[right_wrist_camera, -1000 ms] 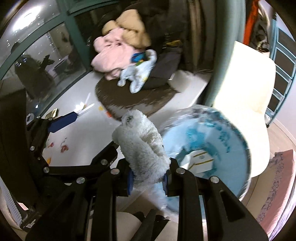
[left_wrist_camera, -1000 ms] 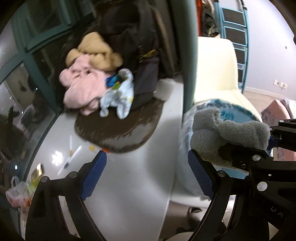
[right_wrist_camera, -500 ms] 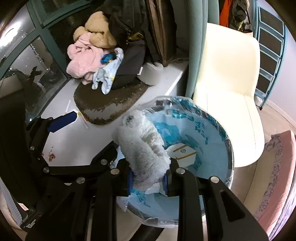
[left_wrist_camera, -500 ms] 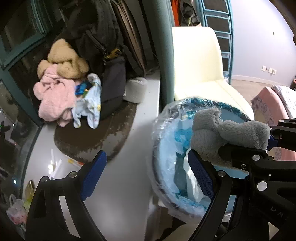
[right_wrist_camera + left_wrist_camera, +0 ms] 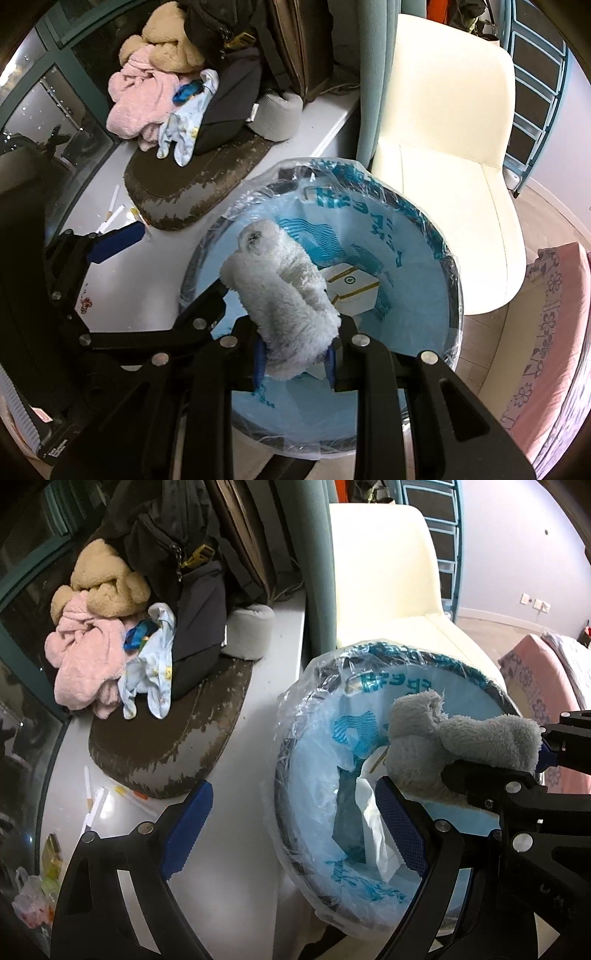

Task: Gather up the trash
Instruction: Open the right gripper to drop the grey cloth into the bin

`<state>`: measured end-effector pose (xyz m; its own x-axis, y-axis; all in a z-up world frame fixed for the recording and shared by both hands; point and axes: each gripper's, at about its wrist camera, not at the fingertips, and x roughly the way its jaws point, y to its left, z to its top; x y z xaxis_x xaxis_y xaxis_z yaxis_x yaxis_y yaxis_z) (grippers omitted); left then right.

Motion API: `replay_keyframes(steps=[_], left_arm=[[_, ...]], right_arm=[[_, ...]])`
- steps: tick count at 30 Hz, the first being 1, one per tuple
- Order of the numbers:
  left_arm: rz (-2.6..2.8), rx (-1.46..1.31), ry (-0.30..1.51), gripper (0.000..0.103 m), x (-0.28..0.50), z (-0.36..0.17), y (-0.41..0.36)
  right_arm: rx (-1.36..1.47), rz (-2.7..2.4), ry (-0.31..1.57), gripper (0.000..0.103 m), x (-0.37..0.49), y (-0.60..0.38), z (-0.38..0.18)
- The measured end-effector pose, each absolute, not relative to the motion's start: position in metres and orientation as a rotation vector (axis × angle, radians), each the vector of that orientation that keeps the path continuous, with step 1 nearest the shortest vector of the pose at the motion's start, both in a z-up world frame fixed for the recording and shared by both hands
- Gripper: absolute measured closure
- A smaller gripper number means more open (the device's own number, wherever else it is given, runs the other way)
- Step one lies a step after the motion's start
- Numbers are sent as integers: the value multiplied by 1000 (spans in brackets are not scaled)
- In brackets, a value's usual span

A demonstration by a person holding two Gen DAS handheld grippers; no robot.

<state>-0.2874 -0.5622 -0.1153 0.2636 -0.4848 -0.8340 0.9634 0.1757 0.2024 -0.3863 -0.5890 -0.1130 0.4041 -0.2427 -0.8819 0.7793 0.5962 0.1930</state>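
My right gripper [image 5: 294, 363] is shut on a fluffy grey-white rolled cloth [image 5: 280, 295] and holds it over the open mouth of a round trash bin lined with a blue plastic bag [image 5: 406, 206]. A small white carton [image 5: 351, 286] lies inside the bin. In the left wrist view the same cloth [image 5: 461, 746] sits over the bin [image 5: 314, 709], clamped in the right gripper. My left gripper [image 5: 295, 829] is open and empty, left of the cloth, over the bin's near rim.
A white ledge [image 5: 229, 842] holds a worn brown cushion [image 5: 166, 746], a pile of pink and tan clothes [image 5: 85, 657], a dark bag [image 5: 192, 635] and small scraps [image 5: 94, 805]. A cream chair [image 5: 443, 140] stands behind the bin. A pink bed [image 5: 554, 350] lies at the right.
Both grippers have swung right from the ledge toward the bin. The cloth, still clamped in the right gripper, has come over the bin's opening. The left gripper stays open.
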Motion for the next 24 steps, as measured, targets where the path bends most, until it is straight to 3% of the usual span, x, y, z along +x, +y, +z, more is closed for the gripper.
replay_keyframes(steps=[15, 17, 19, 20, 24], left_arm=[[-1143, 855, 743, 16, -281, -120, -564], [-1138, 856, 727, 16, -280, -117, -563], [-1133, 855, 715, 16, -280, -114, -562], [-1125, 856, 706, 16, -279, -113, -561], [-1082, 881, 650, 15, -279, -107, -558]], right_arm=[[671, -733, 974, 75, -382, -598, -121], [666, -737, 970, 68, -380, -599, -119], [657, -751, 961, 49, -380, -599, -116], [654, -761, 949, 45, -381, -599, -114], [622, -790, 916, 43, -382, -598, -103]])
